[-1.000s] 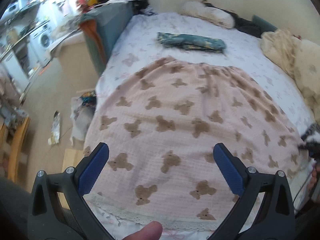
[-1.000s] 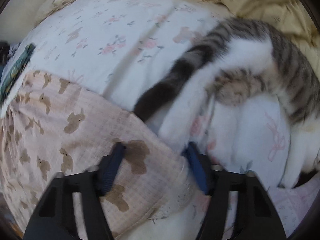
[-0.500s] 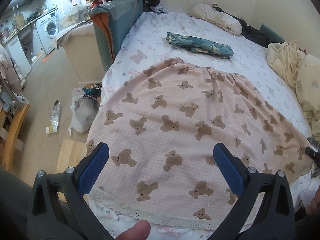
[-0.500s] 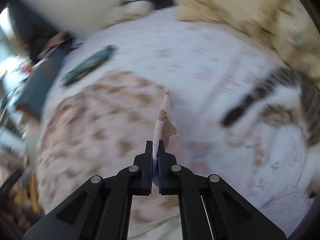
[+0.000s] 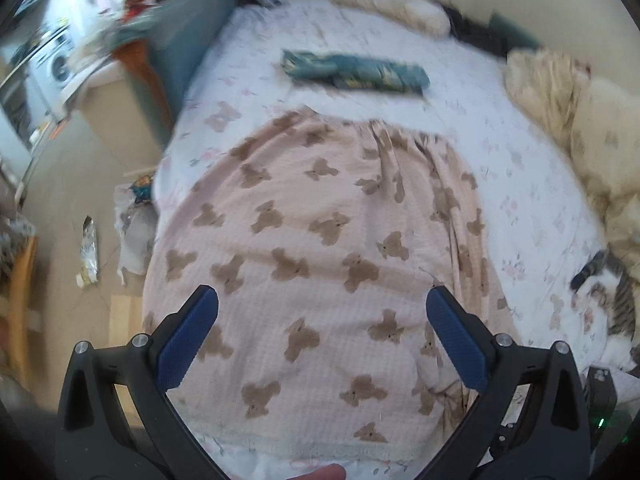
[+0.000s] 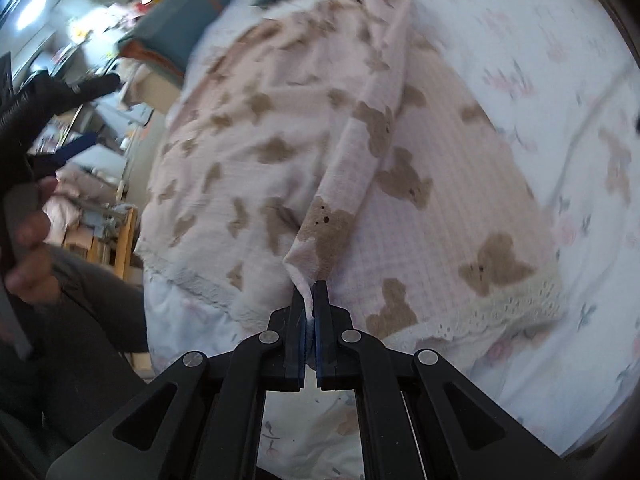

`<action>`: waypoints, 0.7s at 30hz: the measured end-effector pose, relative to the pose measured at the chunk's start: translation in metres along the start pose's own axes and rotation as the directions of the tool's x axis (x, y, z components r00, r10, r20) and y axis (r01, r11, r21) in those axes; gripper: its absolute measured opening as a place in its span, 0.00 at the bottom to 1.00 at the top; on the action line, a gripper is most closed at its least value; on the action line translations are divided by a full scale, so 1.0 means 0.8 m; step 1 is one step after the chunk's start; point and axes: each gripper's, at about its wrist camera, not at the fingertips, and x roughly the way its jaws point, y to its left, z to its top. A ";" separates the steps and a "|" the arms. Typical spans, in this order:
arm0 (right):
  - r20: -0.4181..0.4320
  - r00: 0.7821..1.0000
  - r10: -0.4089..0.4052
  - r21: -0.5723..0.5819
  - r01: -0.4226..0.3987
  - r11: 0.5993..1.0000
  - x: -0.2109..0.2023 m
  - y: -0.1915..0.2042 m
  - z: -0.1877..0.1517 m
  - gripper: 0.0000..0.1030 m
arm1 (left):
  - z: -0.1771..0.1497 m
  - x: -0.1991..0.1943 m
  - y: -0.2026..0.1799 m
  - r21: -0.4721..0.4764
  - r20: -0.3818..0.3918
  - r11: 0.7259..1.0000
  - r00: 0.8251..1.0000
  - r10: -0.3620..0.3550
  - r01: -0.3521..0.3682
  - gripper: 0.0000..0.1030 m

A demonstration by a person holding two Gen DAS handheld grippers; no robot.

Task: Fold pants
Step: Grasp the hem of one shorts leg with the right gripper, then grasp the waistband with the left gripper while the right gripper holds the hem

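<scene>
Two grippers work the pants (image 5: 320,248) spread on the bed (image 5: 520,160): right gripper (image 6: 310,304) pinches their near right hem for the first lengthwise fold leftward, left gripper (image 5: 320,320) hovering wide, empty.

The cat (image 5: 608,296) at the bed's (image 5: 500,128) right edge is cut off by the picture's rim. The room beyond the bed's left edge is blurred; a white appliance (image 5: 56,66) there may be a washing machine.

both wrist views look steeply down, sharing the pants (image 5: 320,240).
</scene>
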 end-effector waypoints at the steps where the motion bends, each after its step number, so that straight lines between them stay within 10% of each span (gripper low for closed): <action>1: -0.002 1.000 0.005 0.024 -0.005 1.000 0.001 -0.006 0.001 0.02 | 0.012 0.009 -0.010 0.024 -0.017 1.000 1.000 -0.012 0.012 0.99; 11: 0.006 0.999 0.035 0.205 -0.035 0.978 0.013 -0.030 0.015 0.02 | 0.154 0.157 -0.212 0.246 -0.180 0.966 0.983 -0.030 0.074 0.95; 21: -0.061 0.998 0.030 0.199 -0.017 0.980 0.036 -0.041 0.023 0.02 | 0.160 0.284 -0.323 0.367 -0.259 0.930 0.961 0.092 0.010 0.62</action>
